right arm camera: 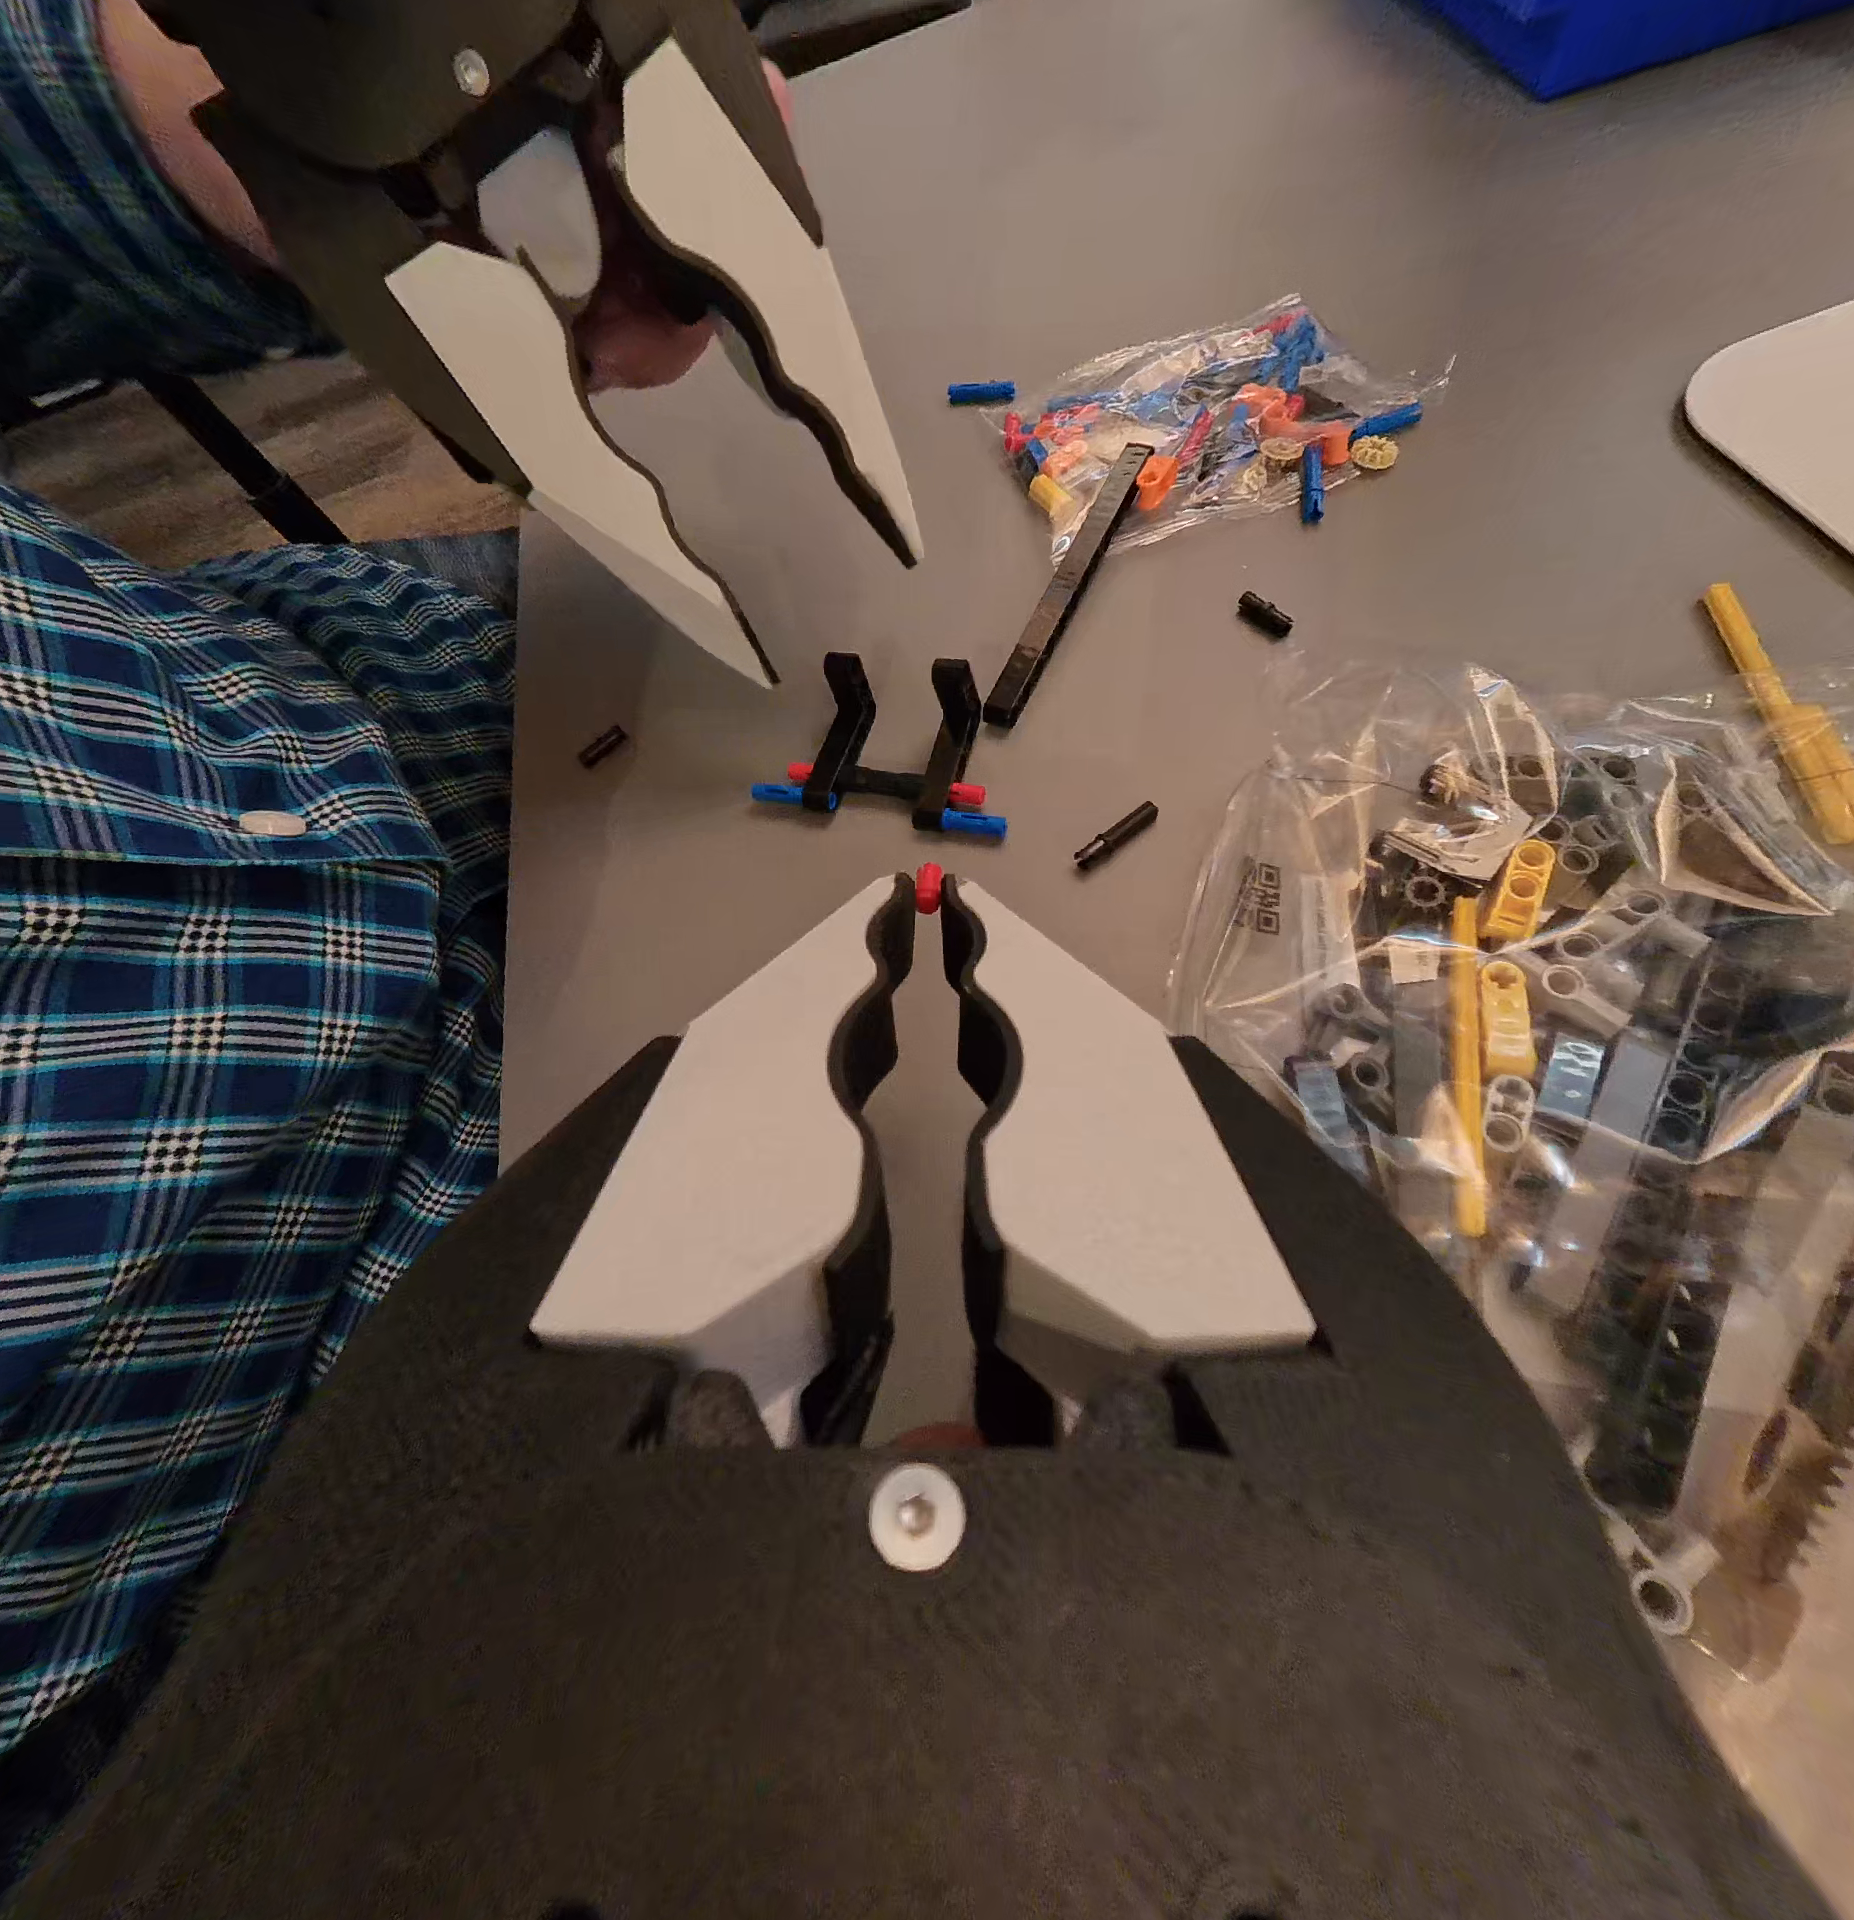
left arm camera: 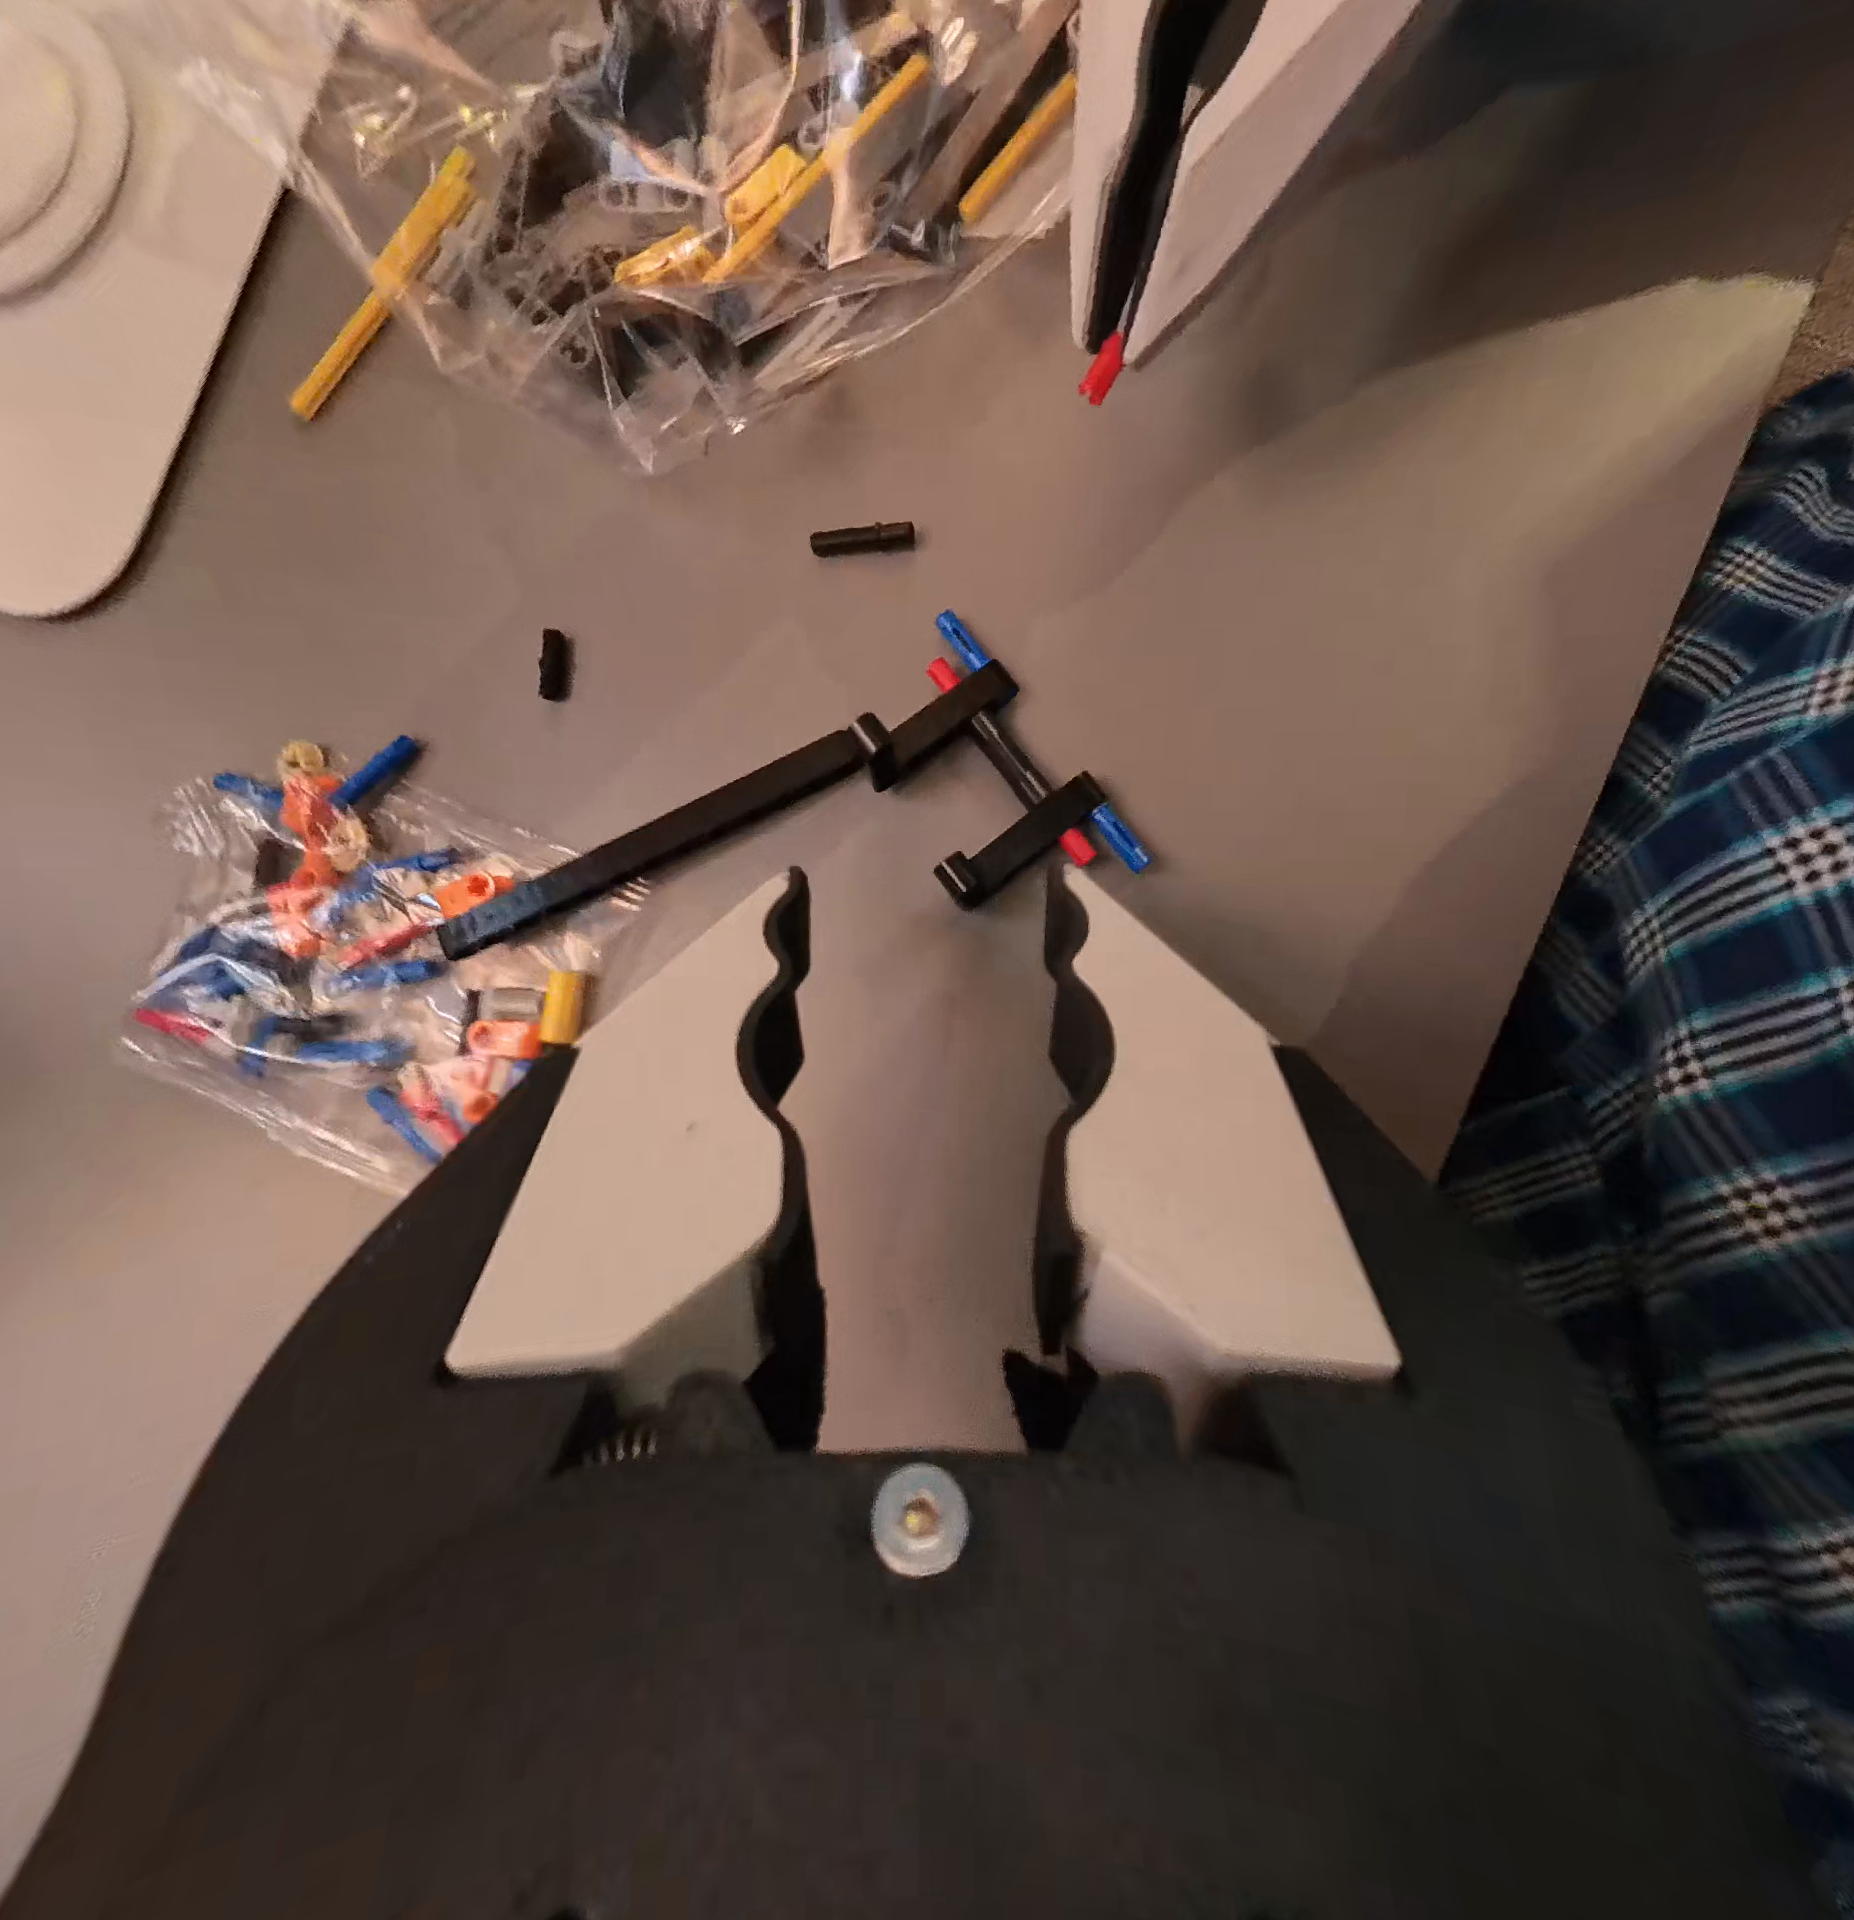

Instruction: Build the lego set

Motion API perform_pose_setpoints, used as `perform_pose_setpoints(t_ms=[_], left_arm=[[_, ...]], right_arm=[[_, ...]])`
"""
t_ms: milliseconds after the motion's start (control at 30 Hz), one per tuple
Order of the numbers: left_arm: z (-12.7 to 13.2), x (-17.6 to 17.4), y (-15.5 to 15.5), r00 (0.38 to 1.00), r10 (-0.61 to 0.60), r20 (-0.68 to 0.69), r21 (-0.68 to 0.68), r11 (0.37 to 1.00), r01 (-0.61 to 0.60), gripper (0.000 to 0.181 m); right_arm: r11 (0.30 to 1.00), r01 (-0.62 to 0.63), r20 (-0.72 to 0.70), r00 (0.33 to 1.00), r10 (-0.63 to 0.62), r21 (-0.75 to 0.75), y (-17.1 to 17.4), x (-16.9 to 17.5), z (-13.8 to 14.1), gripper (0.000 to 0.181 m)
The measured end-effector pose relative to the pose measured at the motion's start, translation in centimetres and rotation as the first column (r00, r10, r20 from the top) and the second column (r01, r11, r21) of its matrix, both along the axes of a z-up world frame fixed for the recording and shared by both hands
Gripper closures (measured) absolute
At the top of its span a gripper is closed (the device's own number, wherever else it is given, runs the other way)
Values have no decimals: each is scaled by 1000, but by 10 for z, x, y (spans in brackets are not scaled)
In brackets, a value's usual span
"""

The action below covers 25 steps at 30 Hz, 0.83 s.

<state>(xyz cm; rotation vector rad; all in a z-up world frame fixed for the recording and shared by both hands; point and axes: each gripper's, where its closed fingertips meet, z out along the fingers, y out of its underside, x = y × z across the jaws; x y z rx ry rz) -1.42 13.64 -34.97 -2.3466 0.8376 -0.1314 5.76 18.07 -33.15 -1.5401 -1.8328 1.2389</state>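
Right gripper (right arm camera: 928,891), white wedge fingers on a black body, is pinched nearly closed on a small red plastic peg (right arm camera: 928,888), which sticks out from the very tips. It points down at a slant toward the grey worktop (right arm camera: 1110,208), just short of the little black lego frame (right arm camera: 892,764): two bent black arms joined by a black axle, with blue and red pins poking out at both ends. Left gripper (left arm camera: 923,883) hangs over that same frame from the opposite side, tilted steeply down, its jaws spread wide with nothing between them. One bent arm of the frame lies just beyond its fingertips.

A long black lego beam (left arm camera: 653,842) lies beside the frame, its far end resting on a small clear bag of blue, orange and red pins (left arm camera: 320,956). A bigger clear bag of black, grey and yellow parts (right arm camera: 1588,1049) sits off to the right gripper's side. Loose black pins (left arm camera: 863,540) are scattered on the grey surface nearby. A blue plaid sleeve (right arm camera: 206,935) rests along the worktop's near edge.
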Motion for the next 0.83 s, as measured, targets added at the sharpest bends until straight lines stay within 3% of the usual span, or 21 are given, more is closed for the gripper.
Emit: perform_pose_setpoints(t_ms=[200,333,433,533,633,833], left_arm=[[-12,4,6,995,96,2,-37,995,-96,154],[-18,5,8,994,112,2,-74,991,-112,174],[-19,4,10,996,94,-14,-78,992,-95,175],[-18,1,10,998,40,-49,-70,997,-43,175],[-16,3,7,990,-104,-98,-50,994,99,175],[-15,-1,7,953,-272,-137,-70,962,265,176]], right_arm=[[1000,-3,-3,1000,3,0,-1,-1,0,179],[1000,3,-5,1000,-3,-3,0,0,0,179],[1000,7,-10,1000,-7,-5,2,1,0,180],[1000,8,-13,1000,-8,-5,2,1,1,180],[1000,7,-14,1000,-7,-5,1,2,1,179],[1000,0,-13,1000,0,-8,-1,1,0,179]])
